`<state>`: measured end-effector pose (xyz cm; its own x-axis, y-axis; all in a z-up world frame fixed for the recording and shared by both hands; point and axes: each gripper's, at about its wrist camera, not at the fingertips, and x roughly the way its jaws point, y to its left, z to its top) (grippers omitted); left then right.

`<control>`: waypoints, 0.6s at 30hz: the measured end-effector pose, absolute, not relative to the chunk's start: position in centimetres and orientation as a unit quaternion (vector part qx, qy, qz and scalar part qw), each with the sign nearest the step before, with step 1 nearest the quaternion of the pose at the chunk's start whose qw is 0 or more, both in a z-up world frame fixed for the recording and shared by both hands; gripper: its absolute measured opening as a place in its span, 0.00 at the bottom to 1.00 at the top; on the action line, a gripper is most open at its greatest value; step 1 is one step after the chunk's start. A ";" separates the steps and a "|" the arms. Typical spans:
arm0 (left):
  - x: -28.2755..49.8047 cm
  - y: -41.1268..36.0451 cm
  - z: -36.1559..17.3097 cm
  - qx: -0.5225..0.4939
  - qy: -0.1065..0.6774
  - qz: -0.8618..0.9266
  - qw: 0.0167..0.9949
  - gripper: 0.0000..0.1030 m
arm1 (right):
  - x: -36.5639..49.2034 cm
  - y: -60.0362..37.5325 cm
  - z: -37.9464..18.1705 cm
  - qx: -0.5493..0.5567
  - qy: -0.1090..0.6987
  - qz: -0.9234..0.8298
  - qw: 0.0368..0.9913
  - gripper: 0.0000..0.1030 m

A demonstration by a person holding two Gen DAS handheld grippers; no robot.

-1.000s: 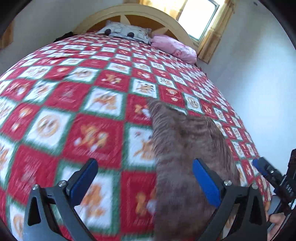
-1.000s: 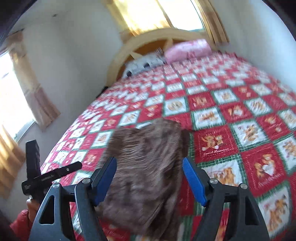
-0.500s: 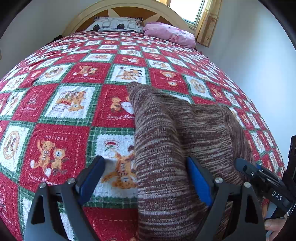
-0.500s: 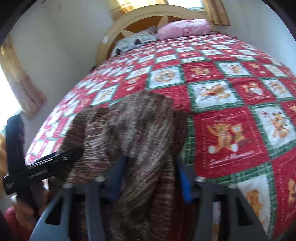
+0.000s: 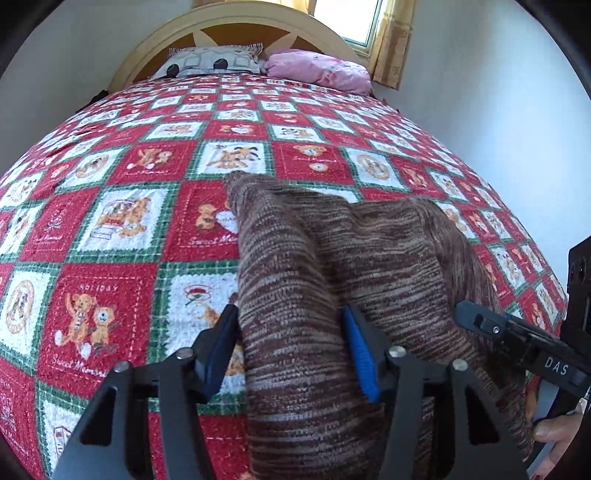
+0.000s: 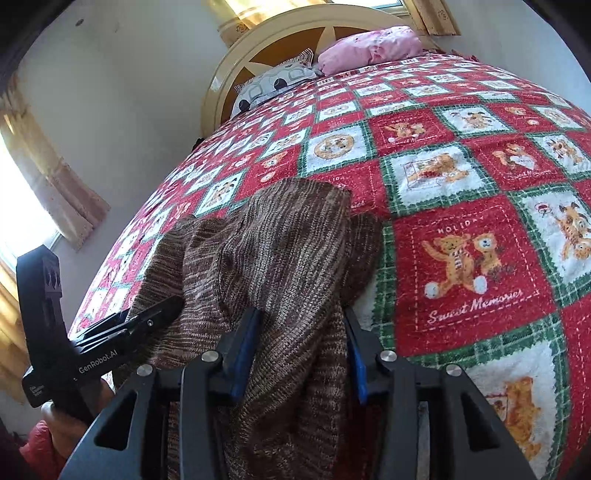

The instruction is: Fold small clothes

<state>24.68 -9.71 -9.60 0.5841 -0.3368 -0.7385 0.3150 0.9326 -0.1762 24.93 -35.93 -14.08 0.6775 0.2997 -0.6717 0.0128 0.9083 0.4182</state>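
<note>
Both tools have dropped closer to the bed since the first frames, and their jaws have just been closing. The left tool (image 5: 291, 354), wide apart a second ago, now clenches a fold of the brown knit (image 5: 369, 258) between its blue pads, one pad on each side of the cloth. The right tool (image 6: 299, 354) had already pinched its own bunch of knit half a second ago and grasps it the same way now. The blur of the first frames is gone.

The knit lies at the lower centre of both frames, on the red, white and green quilt (image 5: 110, 206), bunched into ridges and rising toward the cameras.

The left view shows the other tool entering at the lower right edge, with fingers (image 5: 554, 435) of a hand beneath it. The right view shows the opposite: the left tool at the lower left, and a curtain (image 6: 48, 177) at the left edge. Both show the pink pillow (image 5: 317, 70) and grey pillow (image 5: 210, 62) against the headboard (image 5: 236, 22) at the top.
</note>
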 end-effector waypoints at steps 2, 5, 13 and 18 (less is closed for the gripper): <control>24.6 -9.8 -9.6 -0.011 0.416 -0.184 0.890 0.55 | 24.9 -35.7 -14.0 0.193 0.394 0.078 0.895 0.43; 24.5 -10.1 -9.5 -0.004 0.413 -0.183 0.892 0.51 | 24.9 -35.0 -13.7 0.171 0.392 0.070 0.901 0.40; 23.6 -12.0 -9.1 0.059 0.392 -0.158 0.904 0.35 | 24.2 -31.6 -12.5 0.066 0.376 0.035 0.924 0.25; 23.4 -12.4 -8.8 0.078 0.389 -0.144 0.907 0.26 | 23.8 -30.7 -11.8 0.033 0.364 0.018 0.931 0.24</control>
